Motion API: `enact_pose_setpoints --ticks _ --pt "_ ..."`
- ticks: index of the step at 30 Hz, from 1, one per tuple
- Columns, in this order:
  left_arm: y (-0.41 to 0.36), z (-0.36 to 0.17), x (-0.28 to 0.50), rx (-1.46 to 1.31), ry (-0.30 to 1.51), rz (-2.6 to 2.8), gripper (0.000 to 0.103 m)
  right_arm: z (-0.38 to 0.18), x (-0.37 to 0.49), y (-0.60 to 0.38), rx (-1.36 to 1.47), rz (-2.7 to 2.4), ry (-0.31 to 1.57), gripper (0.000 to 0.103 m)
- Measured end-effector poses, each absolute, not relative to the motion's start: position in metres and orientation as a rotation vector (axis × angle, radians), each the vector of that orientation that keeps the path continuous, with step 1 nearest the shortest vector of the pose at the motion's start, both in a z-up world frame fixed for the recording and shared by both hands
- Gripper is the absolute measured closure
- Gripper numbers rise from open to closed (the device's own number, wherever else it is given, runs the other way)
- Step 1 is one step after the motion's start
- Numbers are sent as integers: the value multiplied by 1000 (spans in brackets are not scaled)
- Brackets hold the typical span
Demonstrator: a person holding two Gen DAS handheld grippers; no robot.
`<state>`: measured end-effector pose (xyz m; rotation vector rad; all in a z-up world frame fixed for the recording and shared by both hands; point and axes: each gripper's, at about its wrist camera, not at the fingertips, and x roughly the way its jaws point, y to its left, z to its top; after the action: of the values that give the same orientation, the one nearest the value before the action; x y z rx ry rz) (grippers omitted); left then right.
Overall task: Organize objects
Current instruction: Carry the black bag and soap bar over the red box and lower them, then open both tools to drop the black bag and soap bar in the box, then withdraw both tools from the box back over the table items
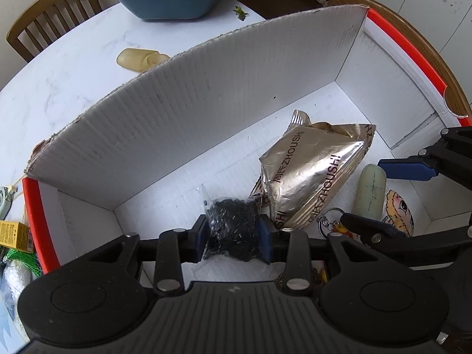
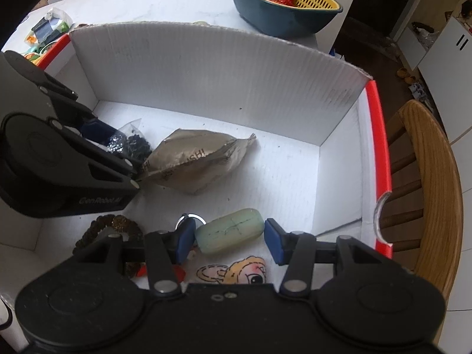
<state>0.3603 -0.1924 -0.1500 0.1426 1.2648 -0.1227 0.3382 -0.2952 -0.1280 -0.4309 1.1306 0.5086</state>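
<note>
A white cardboard box (image 1: 165, 135) with red rims holds the objects. My left gripper (image 1: 233, 237) is shut on a small clear bag of black bits (image 1: 233, 227), low over the box floor; the bag shows in the right wrist view (image 2: 132, 144) too. A gold foil packet (image 1: 312, 171) lies beside it (image 2: 194, 162). My right gripper (image 2: 230, 240) is open, its pads on either side of a pale green soap bar (image 2: 230, 230) lying on the box floor (image 1: 371, 188). It does not grip it.
A cartoon-face sticker (image 2: 236, 271), a key ring (image 1: 329, 218) and a dark scrunchie (image 2: 112, 227) lie in the box. On the marble table (image 1: 59, 67) stand a blue bowl with a yellow strainer of strawberries (image 2: 283, 3) and a cream object (image 1: 138, 59). Wooden chairs (image 2: 427, 177) flank it.
</note>
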Motion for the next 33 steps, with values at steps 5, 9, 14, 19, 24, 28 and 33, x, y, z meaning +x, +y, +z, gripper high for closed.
enact_pose_setpoints --ticks 5,9,14,19,24,28,33 --pt "-192 -148 358 152 1250 -129 50 -127 338 -296 -437 511 1127 52" --pt "-191 -142 354 146 1233 -138 50 -123 337 -300 -422 507 1109 45" --pt "-186 -131 346 117 1206 -154 49 -109 327 -305 -400 515 1067 42" --pt "-181 -113 331 91 1160 -193 46 -91 315 -314 -360 507 1016 39" --pt "-172 -92 315 63 1108 -236 40 -72 298 -318 -322 505 972 31" --pt "-164 -75 300 54 1065 -259 39 -59 284 -319 -288 496 945 29" --pt "-149 -56 287 33 1015 -278 33 -44 269 -315 -253 491 906 24"
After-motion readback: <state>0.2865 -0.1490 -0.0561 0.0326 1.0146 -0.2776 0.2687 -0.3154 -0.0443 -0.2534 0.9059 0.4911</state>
